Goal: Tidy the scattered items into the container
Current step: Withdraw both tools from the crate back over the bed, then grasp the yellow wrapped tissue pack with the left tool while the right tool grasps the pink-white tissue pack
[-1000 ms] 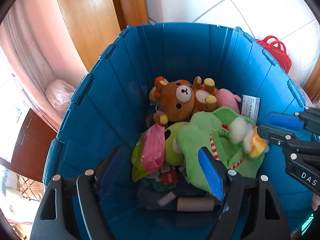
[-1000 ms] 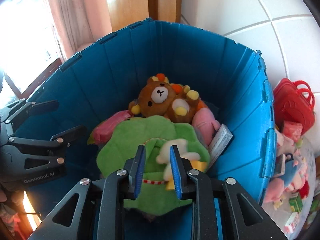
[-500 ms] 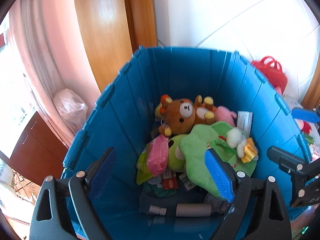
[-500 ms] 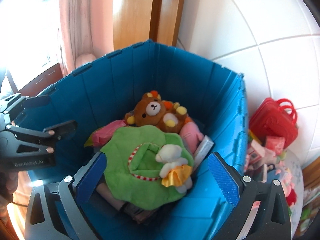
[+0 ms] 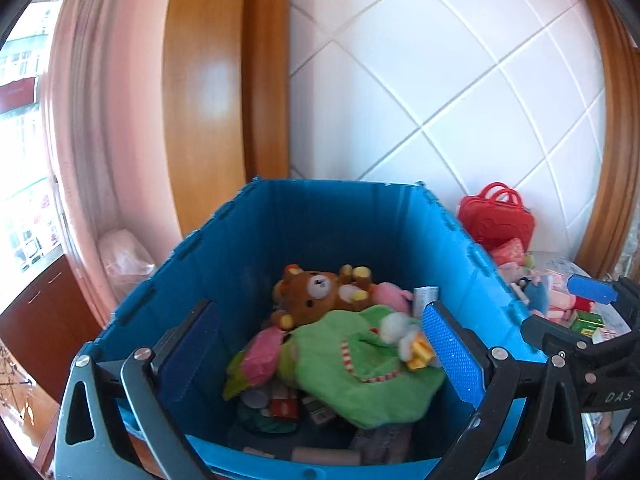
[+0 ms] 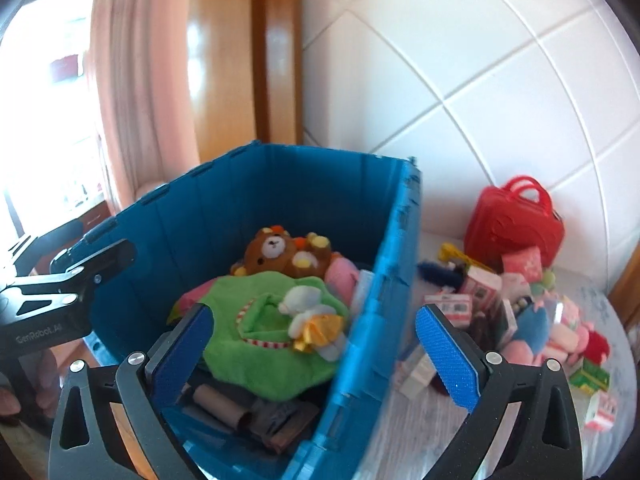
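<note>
Tiled wall, wooden frame, pink curtain

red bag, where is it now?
Outside the blue bin, to its right in both views, the red bag stands against the white wall behind the toy pile.

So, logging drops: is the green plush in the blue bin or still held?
In. The green plush lies on the pile inside the blue bin; the right hand-held gripper stands open, clear of it.
</note>
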